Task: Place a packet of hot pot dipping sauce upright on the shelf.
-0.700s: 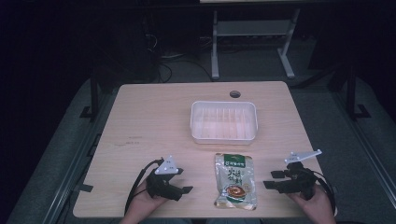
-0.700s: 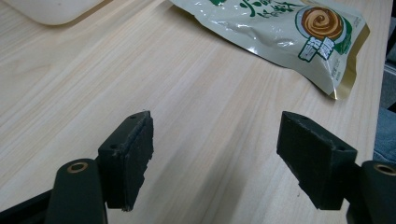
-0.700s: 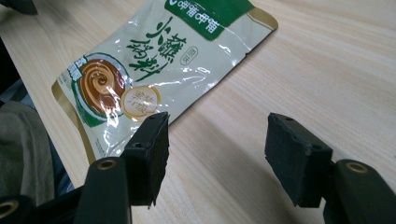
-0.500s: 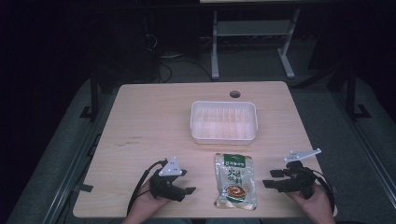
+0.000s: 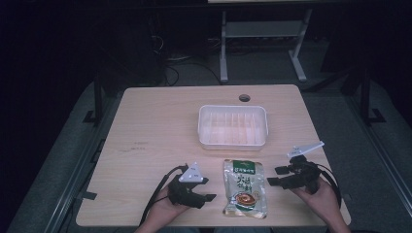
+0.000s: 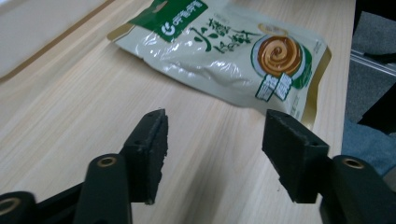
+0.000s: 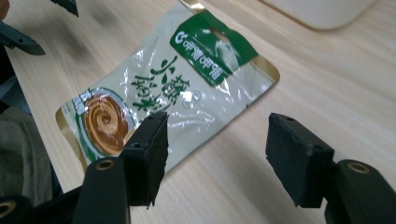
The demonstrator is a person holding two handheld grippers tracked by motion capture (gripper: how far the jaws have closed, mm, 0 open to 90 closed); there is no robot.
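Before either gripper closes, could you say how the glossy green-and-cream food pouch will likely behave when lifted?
The glossy green-and-cream food pouch will probably sag, since its film looks wrinkled and soft. Its shiny surface may slip between the pads. Lying flat on the wooden table, it shouldn't roll.

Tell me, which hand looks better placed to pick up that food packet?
Probably the left gripper: its open jaws sit closer to the packet. The right gripper, also open, hangs slightly farther off.

I see a sealed food pouch [image 5: 245,188] lying flat near the table's near edge, its green header pointing far and its brown swirl picture near. Just beyond it sits an empty white plastic tray [image 5: 233,127], upright, a little right of centre.
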